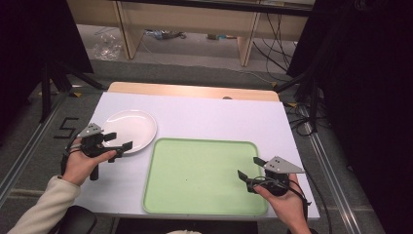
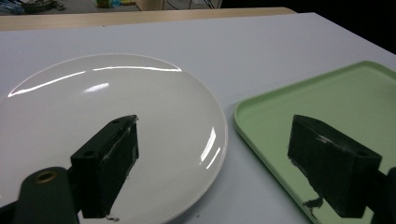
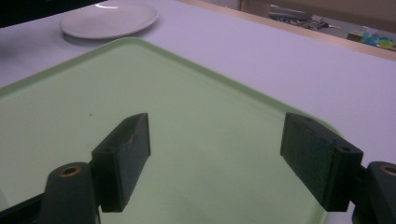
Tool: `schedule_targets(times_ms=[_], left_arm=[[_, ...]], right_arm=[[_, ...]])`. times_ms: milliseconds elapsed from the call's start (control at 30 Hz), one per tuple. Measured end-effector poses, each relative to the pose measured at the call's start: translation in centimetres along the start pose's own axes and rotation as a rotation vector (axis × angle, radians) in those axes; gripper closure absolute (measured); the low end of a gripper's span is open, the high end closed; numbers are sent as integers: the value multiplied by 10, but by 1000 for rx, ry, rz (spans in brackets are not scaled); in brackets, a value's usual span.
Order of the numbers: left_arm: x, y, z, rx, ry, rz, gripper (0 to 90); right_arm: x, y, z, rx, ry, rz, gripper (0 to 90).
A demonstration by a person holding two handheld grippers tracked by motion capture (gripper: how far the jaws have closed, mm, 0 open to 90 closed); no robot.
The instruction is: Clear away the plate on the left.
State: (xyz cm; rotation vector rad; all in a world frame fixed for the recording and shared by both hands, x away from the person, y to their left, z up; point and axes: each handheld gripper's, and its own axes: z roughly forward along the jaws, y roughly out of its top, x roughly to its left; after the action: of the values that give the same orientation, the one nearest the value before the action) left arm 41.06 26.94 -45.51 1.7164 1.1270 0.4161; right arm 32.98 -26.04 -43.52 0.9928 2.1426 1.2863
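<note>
a person at a white-topped table point(image 1: 204, 117) holds the left gripper point(image 1: 118, 141) with its jaws spread wide and nothing between them, over the near edge of a white plate point(image 1: 130, 126) that lies at the table's left, just beside a light green tray point(image 1: 199, 178). the right gripper point(image 1: 249, 174), jaws likewise wide apart and holding nothing, hangs over the tray's right side. the tray and plate are bare.
</note>
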Motion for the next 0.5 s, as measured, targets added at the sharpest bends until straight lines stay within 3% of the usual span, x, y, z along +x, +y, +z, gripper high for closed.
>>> schedule_targets(times_ms=[167, 500], left_arm=[[8, 2, -3, -4, 28, -37, 172], [40, 8, -5, 11, 118, -148, 197]], right_arm=[[0, 0, 0, -6, -2, -1, 251], [0, 2, 0, -2, -6, -3, 253]])
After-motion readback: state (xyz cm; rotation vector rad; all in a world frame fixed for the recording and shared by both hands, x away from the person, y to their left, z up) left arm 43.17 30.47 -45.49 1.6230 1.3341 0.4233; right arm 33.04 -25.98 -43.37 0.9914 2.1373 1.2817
